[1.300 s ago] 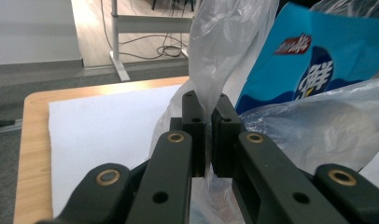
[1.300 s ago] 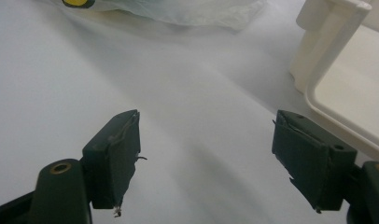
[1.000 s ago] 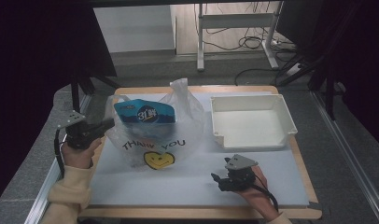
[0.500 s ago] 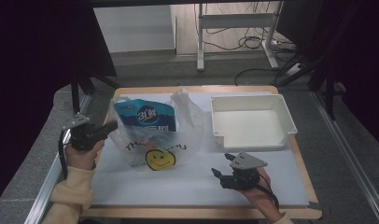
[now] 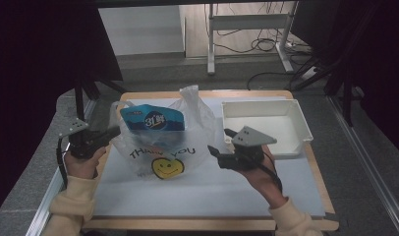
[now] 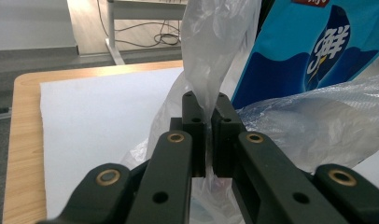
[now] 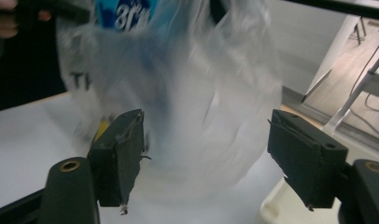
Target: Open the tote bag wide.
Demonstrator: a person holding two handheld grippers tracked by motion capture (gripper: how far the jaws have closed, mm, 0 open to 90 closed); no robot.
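A clear plastic bag (image 5: 183, 147) printed "THANK YOU" with a yellow smiley stands on the white mat. A blue snack package (image 5: 152, 118) sticks up out of it. My left gripper (image 5: 113, 132) is at the bag's left edge. In the left gripper view it (image 6: 204, 100) is shut on a fold of the bag's film (image 6: 215, 46), with the blue package (image 6: 318, 51) just beyond. My right gripper (image 5: 218, 140) is open beside the bag's right side. In the right gripper view it (image 7: 206, 149) has its jaws wide apart, and the blurred bag (image 7: 201, 93) lies right ahead of them.
A white tray (image 5: 298, 129) sits on the mat at the right, just behind my right hand. The white mat (image 5: 197, 196) covers a wooden table (image 5: 148, 94). Table legs and cables stand on the floor beyond the far edge.
My right gripper has moved from near the front edge forward and left, up to the bag's right side. The left gripper has kept its hold on the bag, which stands slightly taller.
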